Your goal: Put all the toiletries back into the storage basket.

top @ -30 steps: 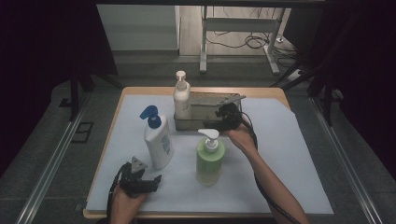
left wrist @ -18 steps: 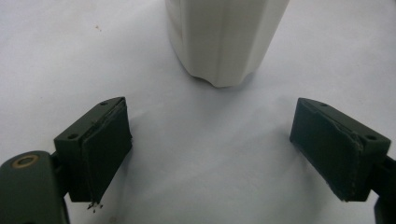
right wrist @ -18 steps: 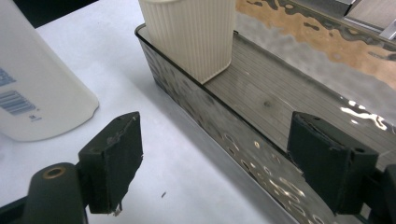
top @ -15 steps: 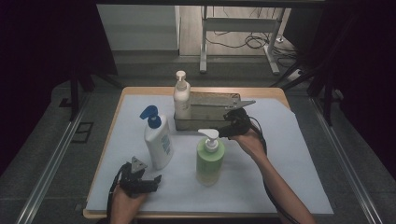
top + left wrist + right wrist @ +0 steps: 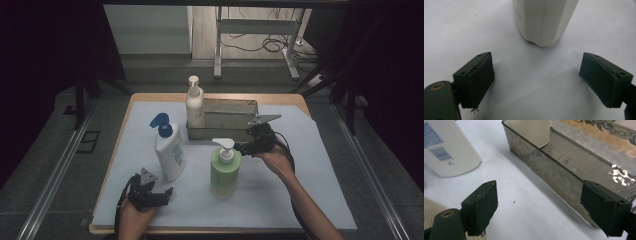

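A grey metal bin (image 5: 226,125) stands at the back of the white sheet, with a cream pump bottle (image 5: 194,106) upright in its left end. In front stand a white bottle with a blue pump (image 5: 169,150) and a green pump bottle (image 5: 225,172). My right gripper (image 5: 244,147) hovers by the bin's front right, beside the green bottle's pump. Its jaws have just been opening, and nothing is between them. In the right gripper view, the right gripper (image 5: 546,210) faces the bin wall (image 5: 564,170). My left gripper (image 5: 544,87) is open, low on the sheet, facing the white bottle's base (image 5: 544,20).
The white sheet (image 5: 310,165) covers a wooden table, whose near edge (image 5: 200,231) runs just below my left hand. Metal rails run along both sides of the table. Table legs and cables lie on the floor beyond the far edge.
My right gripper has drawn away from the bin's front wall, to the right and toward the near edge. The left gripper and the bottles have stayed in place.
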### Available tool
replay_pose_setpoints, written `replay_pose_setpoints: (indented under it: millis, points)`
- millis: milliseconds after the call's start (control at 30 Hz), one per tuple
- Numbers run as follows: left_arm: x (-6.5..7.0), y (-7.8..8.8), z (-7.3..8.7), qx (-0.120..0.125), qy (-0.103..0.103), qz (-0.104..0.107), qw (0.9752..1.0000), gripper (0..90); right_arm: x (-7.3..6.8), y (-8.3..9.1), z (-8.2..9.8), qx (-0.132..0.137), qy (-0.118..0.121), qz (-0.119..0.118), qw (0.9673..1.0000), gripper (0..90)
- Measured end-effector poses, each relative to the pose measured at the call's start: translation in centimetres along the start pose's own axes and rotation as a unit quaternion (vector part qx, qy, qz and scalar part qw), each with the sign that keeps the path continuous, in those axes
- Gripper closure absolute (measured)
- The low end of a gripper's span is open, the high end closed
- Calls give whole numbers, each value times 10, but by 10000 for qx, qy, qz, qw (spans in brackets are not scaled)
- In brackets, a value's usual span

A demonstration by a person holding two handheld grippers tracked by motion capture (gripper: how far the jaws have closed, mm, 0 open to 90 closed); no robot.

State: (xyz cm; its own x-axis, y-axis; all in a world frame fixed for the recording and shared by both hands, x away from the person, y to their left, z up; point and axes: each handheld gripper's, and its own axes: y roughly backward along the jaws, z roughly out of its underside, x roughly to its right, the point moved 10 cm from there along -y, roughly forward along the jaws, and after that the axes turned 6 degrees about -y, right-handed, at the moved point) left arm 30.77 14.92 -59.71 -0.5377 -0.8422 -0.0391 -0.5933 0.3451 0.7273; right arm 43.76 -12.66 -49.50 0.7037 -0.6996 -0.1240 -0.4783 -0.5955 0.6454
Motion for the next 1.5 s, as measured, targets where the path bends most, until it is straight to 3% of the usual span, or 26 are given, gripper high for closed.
replay_pose_setpoints:
  millis: [667, 967, 1233, 1500]
  points:
    - [0, 0, 0, 0, -4, -3, 10000, 120, -3, 25, 38, -86, 68, -54, 9999, 133]
    - [0, 0, 0, -1, -4, -2, 10000, 120, -7, 33, 61, -160, 141, -68, 9997, 58]
    - [0, 0, 0, 2, -3, -3, 10000, 120, -15, 43, 75, -157, 169, -149, 9996, 0]
    - [0, 0, 0, -4, -7, -3, 10000, 121, -35, 53, 81, -121, 317, -335, 9989, 0]
